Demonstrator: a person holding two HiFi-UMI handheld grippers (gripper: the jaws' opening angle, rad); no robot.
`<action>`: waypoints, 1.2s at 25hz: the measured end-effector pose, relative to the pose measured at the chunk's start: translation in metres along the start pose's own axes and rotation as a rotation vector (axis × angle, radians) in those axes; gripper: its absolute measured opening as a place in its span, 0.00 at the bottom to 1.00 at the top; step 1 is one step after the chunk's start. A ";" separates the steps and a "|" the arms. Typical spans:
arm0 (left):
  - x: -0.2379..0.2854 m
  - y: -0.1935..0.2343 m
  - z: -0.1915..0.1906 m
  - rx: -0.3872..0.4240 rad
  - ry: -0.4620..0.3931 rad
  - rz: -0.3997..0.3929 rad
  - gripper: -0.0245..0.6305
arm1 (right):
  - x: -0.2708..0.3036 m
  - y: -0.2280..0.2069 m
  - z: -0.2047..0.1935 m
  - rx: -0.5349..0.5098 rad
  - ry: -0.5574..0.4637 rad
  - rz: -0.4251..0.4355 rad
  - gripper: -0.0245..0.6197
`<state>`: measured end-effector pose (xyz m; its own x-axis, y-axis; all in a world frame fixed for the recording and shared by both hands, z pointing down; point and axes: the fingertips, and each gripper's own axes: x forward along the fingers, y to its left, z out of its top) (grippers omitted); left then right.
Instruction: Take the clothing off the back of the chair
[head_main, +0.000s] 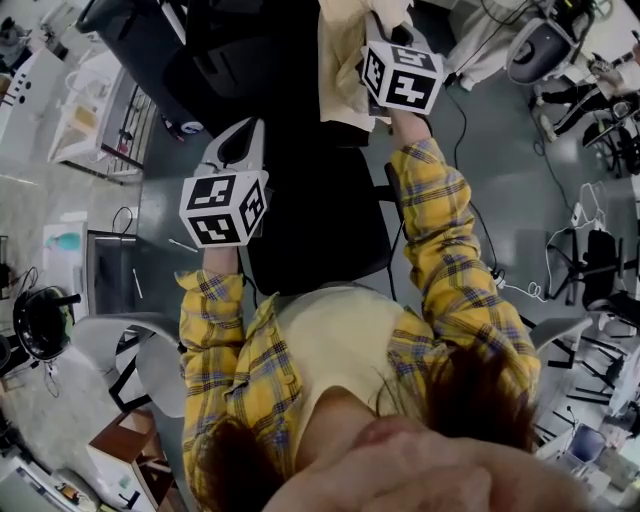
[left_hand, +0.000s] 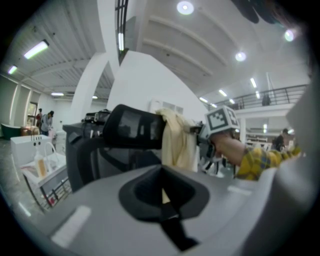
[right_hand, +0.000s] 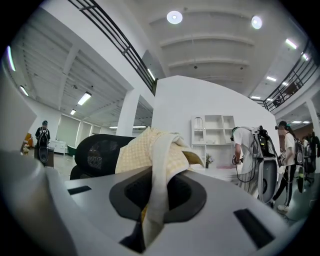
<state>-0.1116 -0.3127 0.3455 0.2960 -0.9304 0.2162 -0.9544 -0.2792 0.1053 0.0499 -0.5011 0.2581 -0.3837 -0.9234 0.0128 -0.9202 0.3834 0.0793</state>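
Note:
A pale yellow piece of clothing (head_main: 342, 70) hangs over the top of the black office chair (head_main: 310, 200) in front of me. My right gripper (head_main: 392, 28) reaches into it at the top of the head view. In the right gripper view a fold of the clothing (right_hand: 150, 150) runs down between the jaws of the right gripper (right_hand: 152, 202), which is shut on it beside the mesh headrest (right_hand: 97, 152). My left gripper (head_main: 243, 130) hovers over the chair seat, jaws together and empty. In its own view the left gripper (left_hand: 162, 192) faces the headrest (left_hand: 132, 127) and the clothing (left_hand: 177, 142).
A white desk with racks (head_main: 90, 110) stands at the left and a grey chair (head_main: 150, 350) at the lower left. More chairs and cables (head_main: 590, 260) crowd the right. A person with equipment (right_hand: 245, 150) stands by a white shelf (right_hand: 212, 132).

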 end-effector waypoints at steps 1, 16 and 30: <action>-0.002 -0.001 -0.001 0.000 -0.001 -0.001 0.04 | -0.005 0.000 0.002 0.005 -0.008 0.002 0.11; -0.020 -0.015 0.003 0.004 -0.035 -0.033 0.04 | -0.091 0.004 0.023 0.023 -0.135 0.013 0.10; -0.040 -0.016 0.004 0.009 -0.055 -0.034 0.04 | -0.145 0.020 0.031 0.036 -0.188 0.046 0.10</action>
<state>-0.1085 -0.2726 0.3311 0.3258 -0.9320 0.1588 -0.9443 -0.3127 0.1024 0.0853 -0.3588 0.2266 -0.4301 -0.8865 -0.1707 -0.9022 0.4286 0.0475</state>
